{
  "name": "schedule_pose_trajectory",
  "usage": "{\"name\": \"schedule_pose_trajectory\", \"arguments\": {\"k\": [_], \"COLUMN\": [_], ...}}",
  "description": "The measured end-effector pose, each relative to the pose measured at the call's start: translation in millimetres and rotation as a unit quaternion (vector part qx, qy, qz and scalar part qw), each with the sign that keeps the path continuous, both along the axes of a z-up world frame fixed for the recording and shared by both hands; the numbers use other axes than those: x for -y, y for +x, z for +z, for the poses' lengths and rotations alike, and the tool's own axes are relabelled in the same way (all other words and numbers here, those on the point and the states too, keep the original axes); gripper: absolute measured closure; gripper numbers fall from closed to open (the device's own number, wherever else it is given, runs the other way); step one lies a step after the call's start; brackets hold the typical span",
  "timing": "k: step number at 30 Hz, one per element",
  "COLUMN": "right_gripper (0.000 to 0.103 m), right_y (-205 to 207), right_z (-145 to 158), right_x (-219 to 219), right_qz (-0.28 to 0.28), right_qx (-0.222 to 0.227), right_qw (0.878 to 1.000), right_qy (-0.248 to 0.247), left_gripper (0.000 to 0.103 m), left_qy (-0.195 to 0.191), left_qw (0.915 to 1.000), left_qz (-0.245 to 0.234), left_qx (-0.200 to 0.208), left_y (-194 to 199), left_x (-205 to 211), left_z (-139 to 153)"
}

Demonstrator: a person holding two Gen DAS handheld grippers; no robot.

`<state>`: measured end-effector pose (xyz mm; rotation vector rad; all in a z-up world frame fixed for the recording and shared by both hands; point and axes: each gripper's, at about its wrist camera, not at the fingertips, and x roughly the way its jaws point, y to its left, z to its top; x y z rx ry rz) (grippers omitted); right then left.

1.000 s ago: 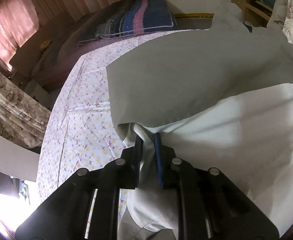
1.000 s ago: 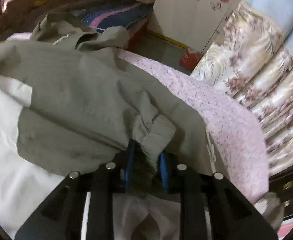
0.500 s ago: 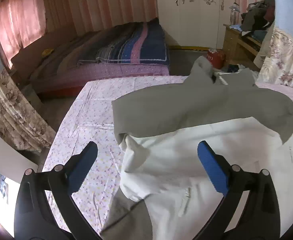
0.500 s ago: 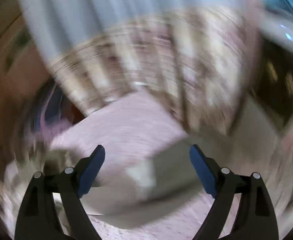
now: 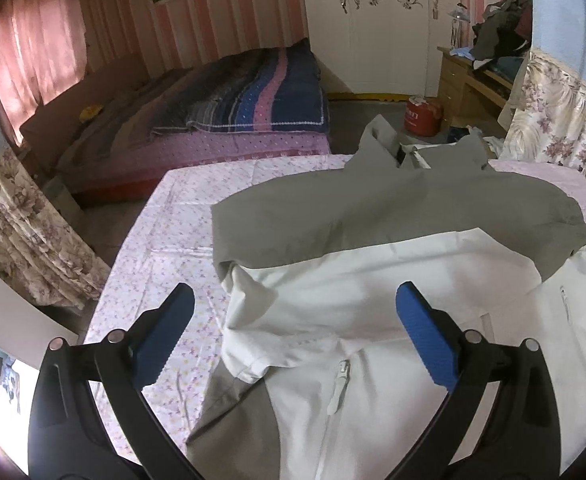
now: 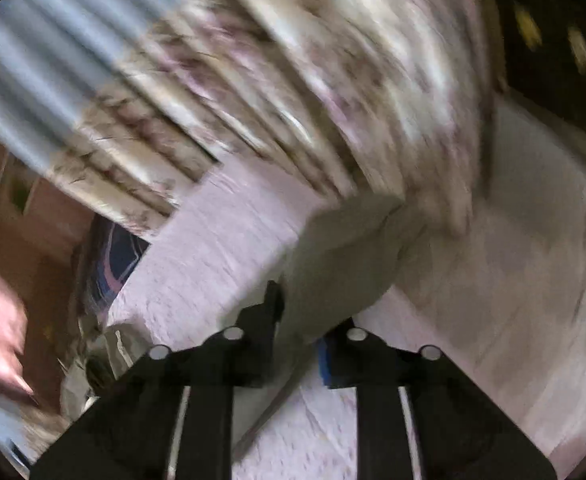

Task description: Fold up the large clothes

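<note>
Jacket (image 5: 393, 240) of grey and white cloth lies spread on the bed (image 5: 165, 264), which wears a pale sheet with small purple flowers. In the left wrist view its grey upper part lies farther from the camera, with the collar (image 5: 409, 148) raised at the far edge of the bed, and the white lower part lies nearer. A white zipper pull (image 5: 339, 384) shows on the near front. The left tongs (image 5: 293, 332) hang over the white cloth with the two blue pads (image 5: 165, 332) spread wide apart, nothing between them and nothing touching them. Beyond the bed stands a second bed with a striped blue and pink blanket (image 5: 261, 96), a white wardrobe (image 5: 373, 20), a red can (image 5: 423, 116) on the floor and a wooden desk (image 5: 469, 76) piled with dark things. Floral curtains (image 5: 561, 116) hang at the right.

The right wrist view is smeared by motion. The right tongs (image 6: 301, 320) are closing, their black fingers drawn near each other, and a fold of pale grey-white cloth (image 6: 333, 264) from the garment sits between them, running up and away over the pink sheet (image 6: 221, 240). Whether the pads already press it cannot be told for sure through the blur, though the cloth fills the narrow gap. Behind it hangs a blurred floral curtain (image 6: 293, 80).
</note>
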<state>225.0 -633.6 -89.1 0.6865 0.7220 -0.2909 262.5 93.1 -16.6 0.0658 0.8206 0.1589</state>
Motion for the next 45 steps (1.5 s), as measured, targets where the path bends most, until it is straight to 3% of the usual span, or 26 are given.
{"name": "schedule_pose_trajectory", "arguments": {"k": [2,4,5,8,10,12,13,16,17,18,19,20,21,23,24,25,27,29,32,34,36,39,42,45], "right_gripper": [0.092,0.092,0.092,0.091,0.086,0.074,0.074,0.067,0.052,0.038,0.031,0.013,0.008,0.008,0.008,0.008,0.008,0.008,0.008,0.008,0.008,0.008,0.008,0.011], "right_y": [6,-1,-6,-11,-9,-9,-9,-15,-18,-22,-27,-36,-43,-62,-71,-78,-76,-47,-6,23,56,89,95,100], "right_z": [49,90,110,117,101,70,48,4,-15,-33,-45,-58,-66,-87,-91,-88,-68,-47,-36,-40,-50,-75,-86,-89], "right_x": [-8,-24,-32,-18,7,37,53,80,92,104,109,117,125,145,151,155,149,130,117,109,97,85,86,84], "right_qz": [0.051,0.117,0.140,0.145,0.130,0.128,0.131,0.118,0.112,0.104,0.093,0.065,0.044,-0.006,-0.044,-0.080,-0.077,-0.050,-0.055,-0.057,-0.063,-0.075,-0.116,-0.116], "right_qx": [0.059,0.127,0.138,0.097,0.044,-0.002,-0.029,-0.040,-0.037,-0.028,-0.024,-0.034,-0.037,-0.034,-0.041,-0.045,-0.053,-0.071,-0.099,-0.131,-0.217,-0.326,-0.353,-0.375], "right_qw": [0.994,0.970,0.950,0.930,0.933,0.951,0.961,0.984,0.992,0.994,0.994,0.994,0.992,0.977,0.971,0.967,0.971,0.975,0.968,0.964,0.957,0.931,0.917,0.911], "right_qy": [-0.077,-0.170,-0.243,-0.323,-0.332,-0.283,-0.242,-0.124,-0.053,0.021,0.054,0.083,0.114,0.209,0.230,0.239,0.220,0.204,0.223,0.225,0.184,0.148,0.143,0.124], "left_gripper": [0.003,0.003,0.003,0.003,0.003,0.003,0.003,0.003,0.003,0.003,0.003,0.003,0.003,0.003,0.003,0.003,0.003,0.003,0.003,0.003,0.003,0.003,0.003,0.003], "left_qy": [0.003,-0.001,-0.005,-0.013,-0.006,0.004,0.009,0.014,0.011,0.009,0.008,0.009,0.014,0.019,0.017,0.014,0.010,0.008,-0.003,-0.012,-0.010,0.005,0.009,-0.005], "left_qw": [1.0000,0.9998,0.9997,0.9992,0.9992,0.9993,0.9994,0.9995,0.9996,0.9997,0.9997,0.9998,0.9997,0.9997,0.9997,0.9998,0.9998,0.9998,0.9999,0.9998,0.9998,0.9997,0.9993,0.9989], "left_qz": [0.006,0.016,0.018,0.025,0.026,0.023,0.022,0.022,0.023,0.022,0.020,0.018,0.017,0.015,0.015,0.015,0.014,0.015,0.017,0.018,0.019,0.023,0.034,0.044], "left_qx": [0.006,0.015,0.018,0.027,0.031,0.028,0.027,0.016,0.012,0.009,0.008,0.008,0.009,0.010,0.009,0.008,0.005,0.005,0.003,0.002,-0.002,-0.007,-0.011,-0.013], "left_y": [-3,-6,-7,-11,-14,-15,-14,-11,-10,-10,-9,-10,-10,-9,-8,-7,-6,-2,0,-1,-2,-3,-4,-3], "left_x": [-3,-7,-9,-13,-13,-13,-12,-11,-12,-13,-13,-13,-13,-14,-15,-15,-16,-15,-15,-15,-16,-20,-31,-44], "left_z": [5,10,13,16,16,14,12,5,3,2,1,1,1,1,1,0,-1,-2,-5,-7,-11,-16,-19,-21]}}
